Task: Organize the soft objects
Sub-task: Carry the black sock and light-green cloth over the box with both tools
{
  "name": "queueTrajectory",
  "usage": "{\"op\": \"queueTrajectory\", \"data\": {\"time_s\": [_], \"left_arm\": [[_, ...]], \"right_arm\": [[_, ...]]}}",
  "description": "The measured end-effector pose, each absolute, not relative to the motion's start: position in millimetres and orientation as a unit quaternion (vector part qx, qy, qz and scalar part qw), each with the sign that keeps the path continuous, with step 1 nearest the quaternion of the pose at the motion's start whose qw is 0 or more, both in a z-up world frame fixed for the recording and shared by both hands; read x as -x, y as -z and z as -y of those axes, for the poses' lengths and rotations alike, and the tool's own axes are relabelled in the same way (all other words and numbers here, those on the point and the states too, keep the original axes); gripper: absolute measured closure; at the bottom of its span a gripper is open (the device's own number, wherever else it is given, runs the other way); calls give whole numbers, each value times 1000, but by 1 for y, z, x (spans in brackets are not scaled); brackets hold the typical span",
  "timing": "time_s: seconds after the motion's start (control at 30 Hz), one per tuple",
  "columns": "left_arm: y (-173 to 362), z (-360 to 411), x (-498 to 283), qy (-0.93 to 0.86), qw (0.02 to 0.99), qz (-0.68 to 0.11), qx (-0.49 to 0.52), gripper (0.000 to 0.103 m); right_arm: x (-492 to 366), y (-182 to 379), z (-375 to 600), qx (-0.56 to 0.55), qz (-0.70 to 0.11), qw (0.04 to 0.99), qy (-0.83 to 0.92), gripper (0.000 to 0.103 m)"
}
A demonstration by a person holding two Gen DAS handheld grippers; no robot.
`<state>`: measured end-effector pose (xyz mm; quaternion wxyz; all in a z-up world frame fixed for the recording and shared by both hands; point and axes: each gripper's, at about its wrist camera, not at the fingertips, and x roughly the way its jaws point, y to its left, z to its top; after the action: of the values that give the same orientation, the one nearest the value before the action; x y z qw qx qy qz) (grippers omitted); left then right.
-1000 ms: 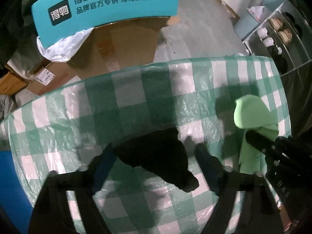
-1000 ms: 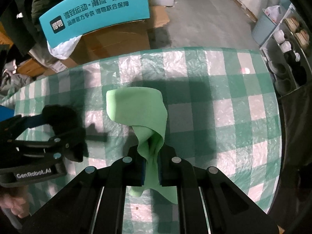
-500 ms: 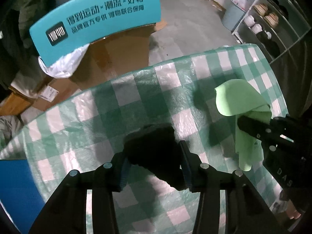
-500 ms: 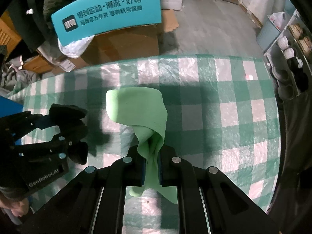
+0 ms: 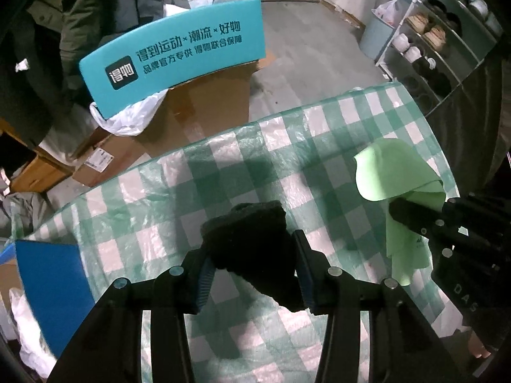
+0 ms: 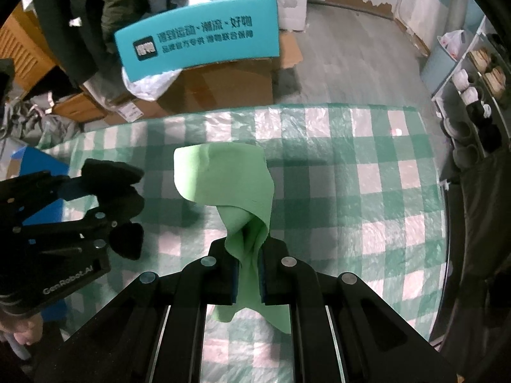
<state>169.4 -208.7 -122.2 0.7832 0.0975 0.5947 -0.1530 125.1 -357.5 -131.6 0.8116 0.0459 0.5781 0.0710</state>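
Observation:
A bundle of black knitted fabric hangs above the green-checked tablecloth, with my left gripper shut on it from both sides. From the right wrist view the same black bundle shows at the left in that left gripper. A light green cloth droops forward and down from my right gripper, whose pads are shut on its gathered middle. In the left wrist view the green cloth and the right gripper are at the right. Both items are clear of the table.
Past the table's far edge stand cardboard boxes with a teal printed panel and a white plastic bag. A blue bin is at the left. Shelves with shoes line the right wall. Dark coats hang at the back left.
The left gripper closed onto the black bundle and lifted it off the table. The right gripper also rose with the green cloth, and more of the floor and boxes beyond came into view.

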Motion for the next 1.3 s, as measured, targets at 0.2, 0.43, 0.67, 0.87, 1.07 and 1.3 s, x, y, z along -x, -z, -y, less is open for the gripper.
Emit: {"op": "queueTrajectory", "data": {"time_s": [0.2, 0.43, 0.67, 0.87, 1.07, 1.3], "left_arm": [[99, 201, -150, 153, 791, -582, -109, 57], [67, 177, -129, 148, 806, -563, -107, 57], [45, 159, -109, 148, 817, -546, -109, 57], [30, 140, -95, 147, 826, -532, -112, 57], [19, 114, -85, 138, 836, -520, -108, 57], [20, 81, -74, 124, 840, -517, -105, 57]], "right_arm": [[-110, 117, 353, -45, -572, 815, -76, 95], [-97, 92, 344, -39, -557, 825, -86, 95], [-86, 68, 324, -30, -539, 834, -113, 95], [-79, 52, 307, -17, -528, 839, -133, 95], [-72, 42, 293, -13, -522, 840, -150, 95], [-74, 34, 271, -16, -514, 839, -180, 95]]}}
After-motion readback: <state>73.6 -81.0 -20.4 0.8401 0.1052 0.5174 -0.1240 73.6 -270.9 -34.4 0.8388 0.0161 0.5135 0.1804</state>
